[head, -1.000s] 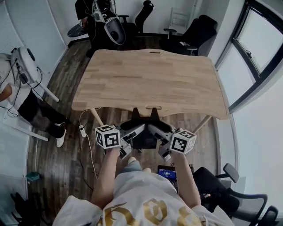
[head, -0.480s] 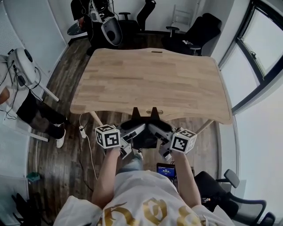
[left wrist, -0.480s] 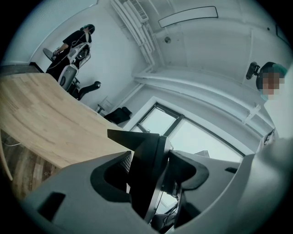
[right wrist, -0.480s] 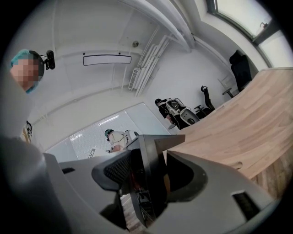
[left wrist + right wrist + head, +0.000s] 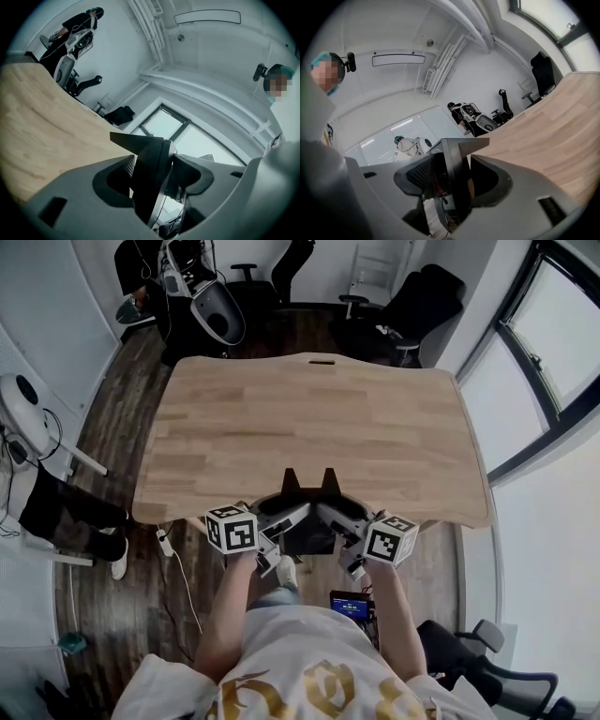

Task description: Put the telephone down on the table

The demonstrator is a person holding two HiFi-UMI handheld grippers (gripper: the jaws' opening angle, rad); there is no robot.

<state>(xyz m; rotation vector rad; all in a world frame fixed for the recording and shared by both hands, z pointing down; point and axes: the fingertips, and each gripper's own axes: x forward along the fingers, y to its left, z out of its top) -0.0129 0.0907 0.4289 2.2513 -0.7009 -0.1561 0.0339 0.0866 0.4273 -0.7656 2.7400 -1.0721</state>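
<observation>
Pointing level at table edge, left fingers, right fingers clamping telephone

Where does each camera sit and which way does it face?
Head view: on the person's head, looking steeply down at the table; forearms, left gripper and right gripper show.
Left gripper view: on that gripper, looking along its jaws, clamped on the telephone, toward a window.
Right gripper view: likewise, along its jaws on the telephone, toward office chairs.
Shared: all three show telephone and table.
</observation>
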